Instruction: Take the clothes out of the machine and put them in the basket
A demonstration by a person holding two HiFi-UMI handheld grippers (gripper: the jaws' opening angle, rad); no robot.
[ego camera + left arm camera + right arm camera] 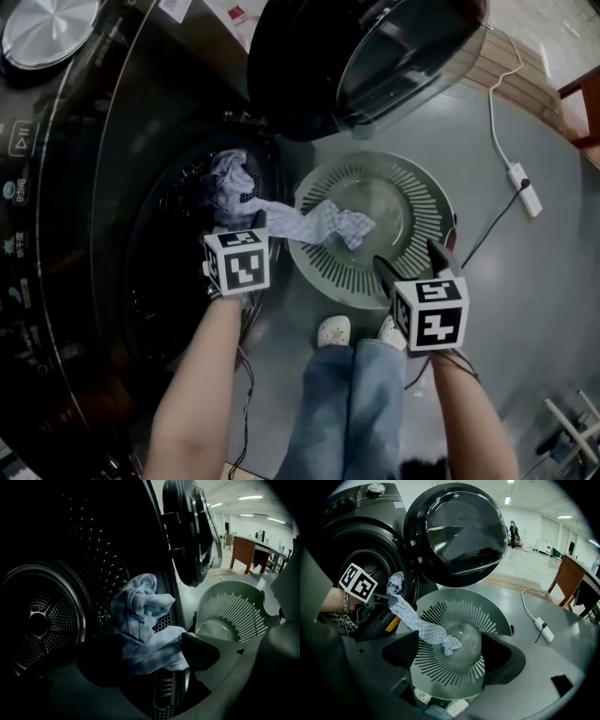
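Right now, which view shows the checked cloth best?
Head view: the cloth runs whole from drum into basket. Right gripper view shows it smaller; left gripper view only the bunched part at the drum.

Blue jeans (347, 408), white shoes (335, 330) — left tongs (247, 221) and right tongs (408, 262) bear black-and-white marker cubes.

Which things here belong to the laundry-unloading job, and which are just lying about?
Job: washing machine, its open door, basket, checked cloth trailing from machine into basket, left gripper, right gripper.
Lying about: power strip, wooden desk in the background.
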